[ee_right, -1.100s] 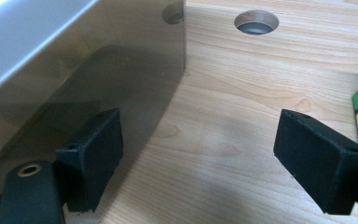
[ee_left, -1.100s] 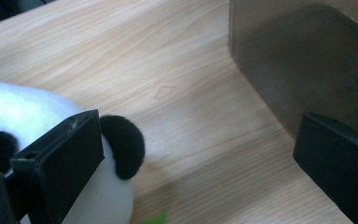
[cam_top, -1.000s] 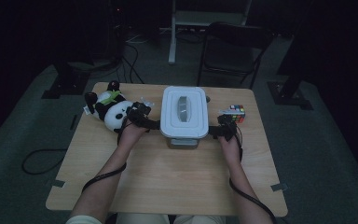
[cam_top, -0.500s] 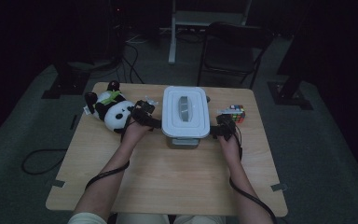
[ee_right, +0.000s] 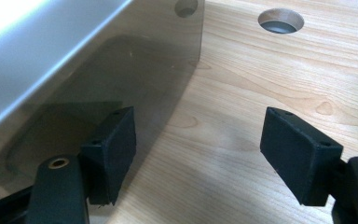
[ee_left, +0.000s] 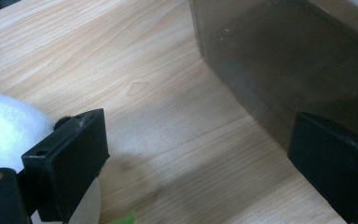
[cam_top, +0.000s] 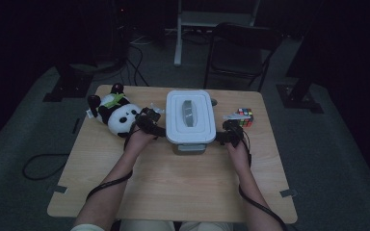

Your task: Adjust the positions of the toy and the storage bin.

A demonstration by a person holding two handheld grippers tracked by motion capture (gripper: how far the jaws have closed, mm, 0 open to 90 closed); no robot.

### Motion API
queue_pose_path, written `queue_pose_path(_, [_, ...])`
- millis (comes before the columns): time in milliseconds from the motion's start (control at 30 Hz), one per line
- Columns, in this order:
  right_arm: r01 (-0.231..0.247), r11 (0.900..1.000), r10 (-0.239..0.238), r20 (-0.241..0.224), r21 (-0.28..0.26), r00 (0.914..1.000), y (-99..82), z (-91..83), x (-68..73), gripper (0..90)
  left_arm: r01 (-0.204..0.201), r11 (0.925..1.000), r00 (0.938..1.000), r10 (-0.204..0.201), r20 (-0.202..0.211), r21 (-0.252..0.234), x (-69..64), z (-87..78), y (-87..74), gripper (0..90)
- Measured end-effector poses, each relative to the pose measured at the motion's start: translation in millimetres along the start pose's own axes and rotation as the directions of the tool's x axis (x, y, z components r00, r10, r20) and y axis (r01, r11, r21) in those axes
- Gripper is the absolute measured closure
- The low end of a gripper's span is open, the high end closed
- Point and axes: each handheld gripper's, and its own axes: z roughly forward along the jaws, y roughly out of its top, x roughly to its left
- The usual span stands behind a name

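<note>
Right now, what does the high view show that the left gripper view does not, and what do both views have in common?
The high view alone gives the white lid on the box, the colour cube at the table's right side, the person's two forearms and the right claw, open at the box's right side; its jaws have just been closing a little, with nothing between them. The left gripper view alone gives the open gap of the left claw, with bare wood between its jaws. Both show the wooden table, the grey box and the white toy panda.

Dim high view, brighter close-ups
</note>
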Motion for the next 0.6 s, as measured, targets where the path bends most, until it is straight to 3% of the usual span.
queue_pose_path(367, [0.027, 0.9995, -0.028, -0.027, -0.015, 0.9992, -10.6, -15.7, 5.3, 27.0, -0.037, 0.9993, 0.9993, 0.037, 0.01, 0.001, -12.5, -11.0, -8.1, 5.9])
queue_pose_path(600, [0.07, 0.9973, -0.071, -0.052, -0.024, 0.9961, -22.9, -32.4, 14.0, 27.0, -0.038, 0.9992, 0.9989, 0.038, 0.026, -0.007, -17.5, -19.6, -19.1, 5.9])
